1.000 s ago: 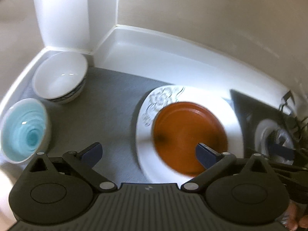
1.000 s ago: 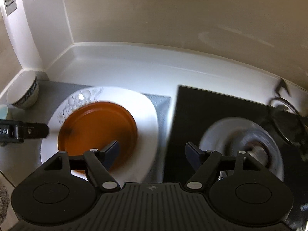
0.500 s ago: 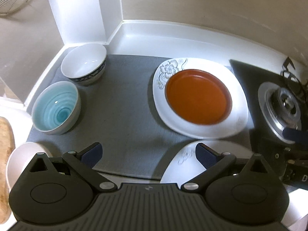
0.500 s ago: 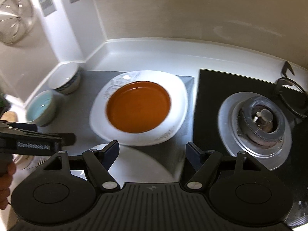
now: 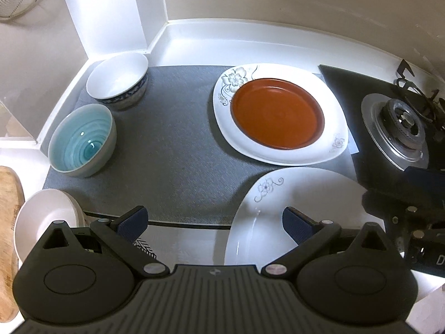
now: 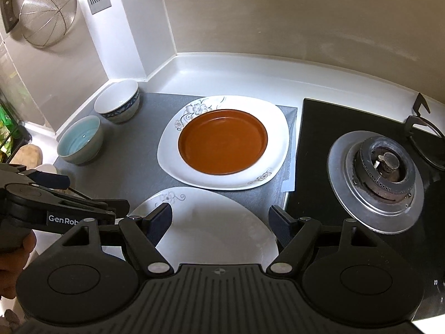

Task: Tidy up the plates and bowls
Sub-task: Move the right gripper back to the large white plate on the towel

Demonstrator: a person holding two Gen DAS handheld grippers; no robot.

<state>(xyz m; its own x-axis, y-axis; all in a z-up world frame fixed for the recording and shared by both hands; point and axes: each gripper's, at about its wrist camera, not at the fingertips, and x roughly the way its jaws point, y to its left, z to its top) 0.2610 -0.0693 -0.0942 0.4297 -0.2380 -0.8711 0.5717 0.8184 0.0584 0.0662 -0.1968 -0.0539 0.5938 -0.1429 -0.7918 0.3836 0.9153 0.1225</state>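
Left wrist view: the left tongs (image 5: 214,222) stand wide and empty above the near edge of a grey mat (image 5: 172,150). On the mat's far right lies a floral white plate (image 5: 278,156) carrying a brown plate (image 5: 278,117). A second white plate (image 5: 300,194), partly hidden by the tongs, overlaps the mat's near right corner. A teal bowl (image 5: 82,142) and a blue-patterned bowl (image 5: 118,83) sit at the mat's left. A pale bowl (image 5: 41,220) off the mat's left corner is cut off.

Right wrist view: the right tongs (image 6: 219,225) hang wide, empty, over the second white plate. A burner (image 6: 381,178) lies right of the mat.
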